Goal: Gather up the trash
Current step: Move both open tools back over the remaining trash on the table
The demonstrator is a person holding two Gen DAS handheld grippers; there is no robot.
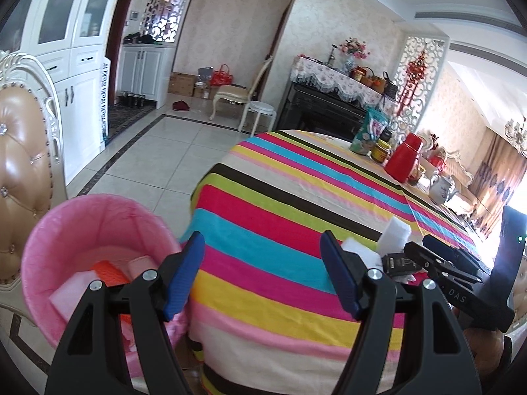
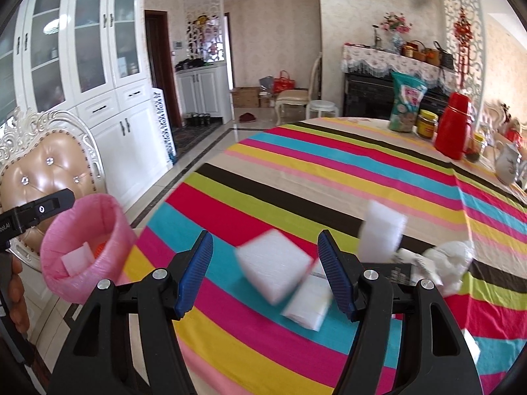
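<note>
Right gripper (image 2: 265,273) jaws apart, nothing pinched; square white foam pad (image 2: 275,268) lies on striped cloth (image 2: 329,177) between the blue ribbed fingers (image 2: 196,273), untouched. Left gripper (image 1: 262,275) gapes empty too. Pink-lined bin (image 1: 95,230) at its 9 o'clock. "DAS" on black frame.

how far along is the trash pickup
Partly done: the pink-lined bin already holds an orange piece and pale foam pieces. Both grippers, left and right, are open and empty. White foam blocks and crumpled white paper remain on the striped tablecloth.
</note>
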